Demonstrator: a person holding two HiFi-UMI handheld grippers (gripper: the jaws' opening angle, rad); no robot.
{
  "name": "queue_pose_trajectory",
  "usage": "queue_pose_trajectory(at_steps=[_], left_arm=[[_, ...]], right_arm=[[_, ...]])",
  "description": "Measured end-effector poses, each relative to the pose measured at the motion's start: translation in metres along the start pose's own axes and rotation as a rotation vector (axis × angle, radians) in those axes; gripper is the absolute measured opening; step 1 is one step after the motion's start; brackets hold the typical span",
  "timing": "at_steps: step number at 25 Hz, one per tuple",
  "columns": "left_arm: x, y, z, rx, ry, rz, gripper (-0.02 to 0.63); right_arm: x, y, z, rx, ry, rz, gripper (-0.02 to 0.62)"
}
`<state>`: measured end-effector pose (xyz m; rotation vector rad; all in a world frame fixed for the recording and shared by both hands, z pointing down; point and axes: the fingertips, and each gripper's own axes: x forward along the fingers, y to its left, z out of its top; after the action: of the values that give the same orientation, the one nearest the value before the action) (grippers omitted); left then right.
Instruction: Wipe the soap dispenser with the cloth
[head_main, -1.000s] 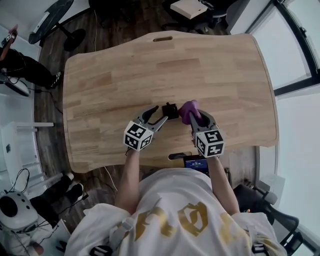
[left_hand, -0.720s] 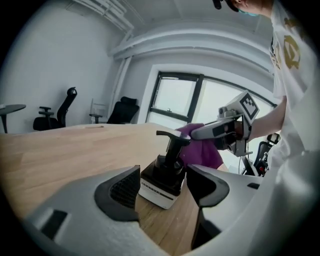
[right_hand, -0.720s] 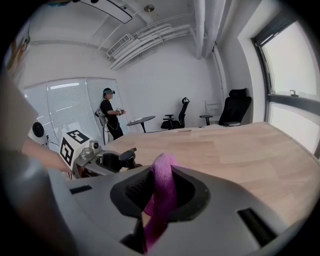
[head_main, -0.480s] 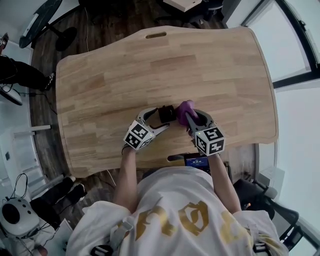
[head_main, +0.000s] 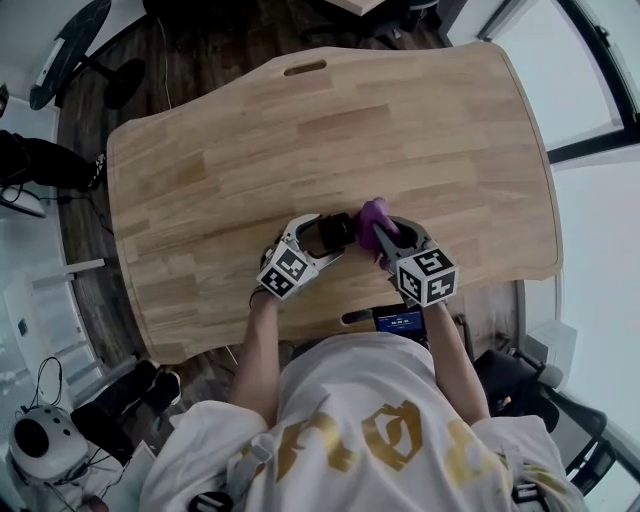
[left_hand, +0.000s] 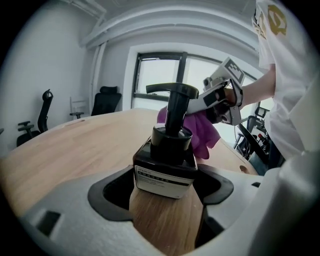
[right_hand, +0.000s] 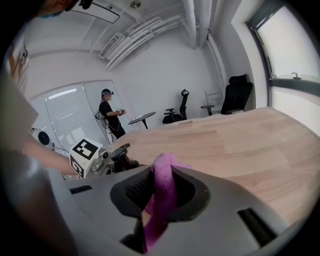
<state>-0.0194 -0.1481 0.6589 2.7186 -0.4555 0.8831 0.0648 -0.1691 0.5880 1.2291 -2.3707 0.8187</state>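
Opening its jaws, the left gripper (left_hand: 165, 192) straddles the black soap dispenser (left_hand: 168, 150), whose white label (left_hand: 161, 180) is too small to read. At its 3 o'clock, the right gripper (right_hand: 160, 192) pinches the purple cloth (right_hand: 163, 182). Both sit by the wooden desk's (head_main: 300, 140) 6 o'clock edge; office chairs (right_hand: 237, 97) and windows (left_hand: 160, 75) stand beyond.

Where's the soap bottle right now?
In the head view, the soap bottle stands near the table's front edge, between the opening jaws of the left hand-held gripper, with the purple cloth just right of it.
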Motion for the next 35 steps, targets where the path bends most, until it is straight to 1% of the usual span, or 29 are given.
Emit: queue_pose_trajectory(at_steps=[5, 11, 13, 15, 19, 23, 26, 31, 35], left_arm=[[0.012, 0.0, -0.002, 0.063, 0.022, -0.018, 0.334], [0.012, 0.0, -0.003, 0.074, 0.031, -0.025, 0.334], [0.012, 0.0, -0.003, 0.088, 0.034, -0.022, 0.334], [0.014, 0.0, -0.003, 0.103, 0.042, -0.02, 0.334], [0.021, 0.0, -0.003, 0.102, 0.068, -0.035, 0.341], [0.028, 0.001, -0.001, 0.143, 0.075, -0.002, 0.341], [0.031, 0.002, 0.001, 0.14, 0.078, 0.025, 0.341], [0.031, 0.001, 0.001, 0.14, 0.082, 0.017, 0.341], [0.03, 0.003, 0.002, 0.086, 0.088, -0.012, 0.341]], right_arm=[[-0.001, 0.0, -0.003, 0.019, -0.001, 0.017, 0.054], [-0.001, 0.001, -0.007, 0.038, 0.002, 0.034, 0.054], [-0.001, 0.003, -0.007, 0.042, 0.002, 0.04, 0.054], [0.001, 0.003, -0.007, 0.043, 0.002, 0.041, 0.054], [0.003, -0.001, -0.007, 0.049, -0.002, 0.036, 0.054], [0.002, -0.005, -0.006, 0.054, -0.005, 0.029, 0.054], [0.0, -0.007, -0.005, 0.055, -0.007, 0.029, 0.054], [-0.003, -0.004, -0.004, 0.052, -0.013, 0.037, 0.054], [-0.004, -0.001, 0.002, 0.057, -0.031, 0.05, 0.054]])
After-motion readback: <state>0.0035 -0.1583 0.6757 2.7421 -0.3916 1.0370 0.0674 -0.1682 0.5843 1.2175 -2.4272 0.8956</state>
